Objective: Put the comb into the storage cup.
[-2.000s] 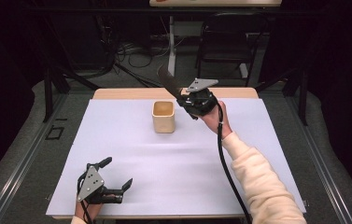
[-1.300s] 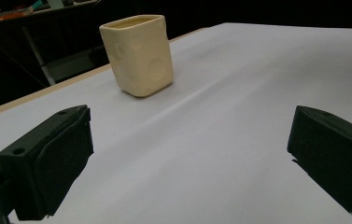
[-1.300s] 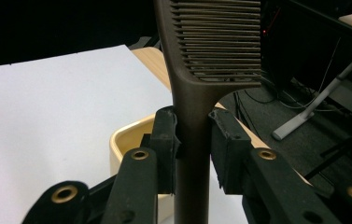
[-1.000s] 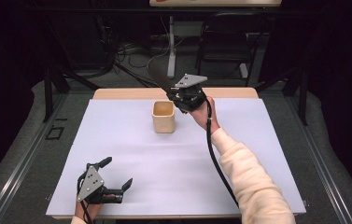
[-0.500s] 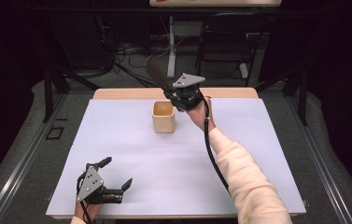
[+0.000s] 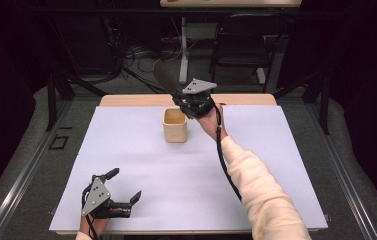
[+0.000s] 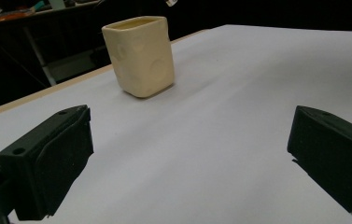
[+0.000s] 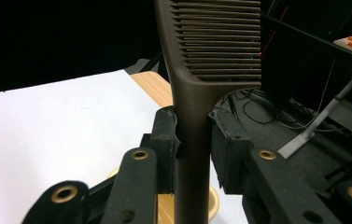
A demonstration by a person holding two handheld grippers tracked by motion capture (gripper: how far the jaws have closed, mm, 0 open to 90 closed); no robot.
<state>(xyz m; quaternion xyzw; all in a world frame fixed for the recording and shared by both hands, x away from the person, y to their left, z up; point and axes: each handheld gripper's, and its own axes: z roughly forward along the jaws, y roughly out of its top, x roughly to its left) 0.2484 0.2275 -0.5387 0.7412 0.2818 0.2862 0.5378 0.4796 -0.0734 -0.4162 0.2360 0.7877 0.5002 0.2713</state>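
Now I hold the comb (image 8: pixel 193 93) clamped by its handle in my right gripper (image 6: pixel 194 102), just above the cup (image 6: pixel 175 125) on the counter (image 6: pixel 276 150). Next, I judge, lower it handle-first into the cup. My left gripper (image 6: pixel 124 190) rests near, jaws apart.

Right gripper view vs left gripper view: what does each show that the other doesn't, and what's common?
Right gripper view alone: a dark brown comb, teeth up, its handle clamped between the right gripper fingers, with floor cables behind. Left gripper view alone: the left gripper fingers wide apart with nothing between them, low over the surface, and the outer walls of the cream cup, standing upright. Shared: the white table cover, the wooden table edge beyond it, and the cup itself, seen in the right gripper view as a rim just below the comb handle.
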